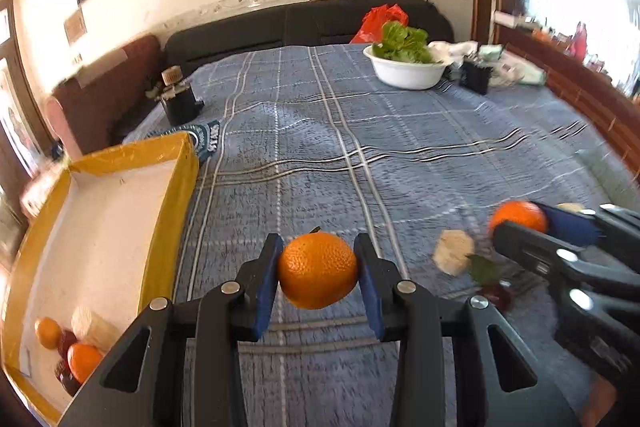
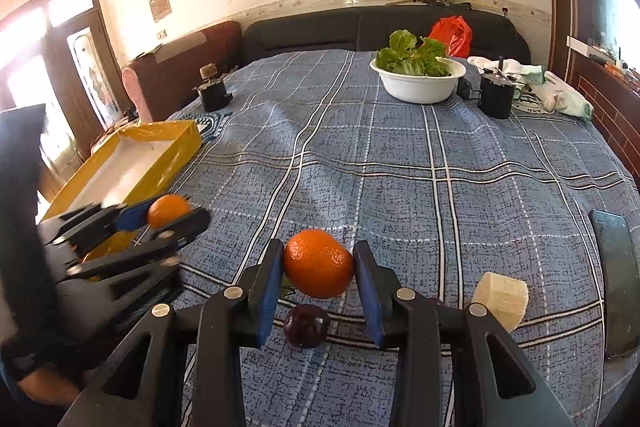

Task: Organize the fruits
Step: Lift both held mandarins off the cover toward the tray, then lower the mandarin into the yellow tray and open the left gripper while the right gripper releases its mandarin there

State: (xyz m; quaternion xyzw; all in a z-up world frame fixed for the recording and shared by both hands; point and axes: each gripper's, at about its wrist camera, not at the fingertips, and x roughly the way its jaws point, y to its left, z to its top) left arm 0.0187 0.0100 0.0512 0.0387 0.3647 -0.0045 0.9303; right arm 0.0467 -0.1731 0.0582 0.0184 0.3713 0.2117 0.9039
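Observation:
My left gripper (image 1: 318,269) is shut on an orange (image 1: 317,270), held above the blue checked cloth just right of the yellow box (image 1: 168,223). In the box's near corner lie two oranges (image 1: 82,359), dark plums (image 1: 66,343) and a pale chunk (image 1: 94,327). My right gripper (image 2: 319,269) is shut on a second orange (image 2: 318,269), lifted over a dark plum (image 2: 306,325). A pale cut chunk (image 2: 502,301) lies on the cloth to its right. Each gripper shows at the other view's edge: the right gripper (image 1: 516,223), the left gripper (image 2: 170,213).
At the far side stand a white bowl of lettuce (image 2: 420,83), a black cylinder (image 2: 496,95) and a red bag (image 2: 450,35). Another dark device (image 2: 212,91) sits far left. A dark phone-like slab (image 2: 616,283) lies at the right edge. A green leaf (image 1: 484,269) lies near the plums.

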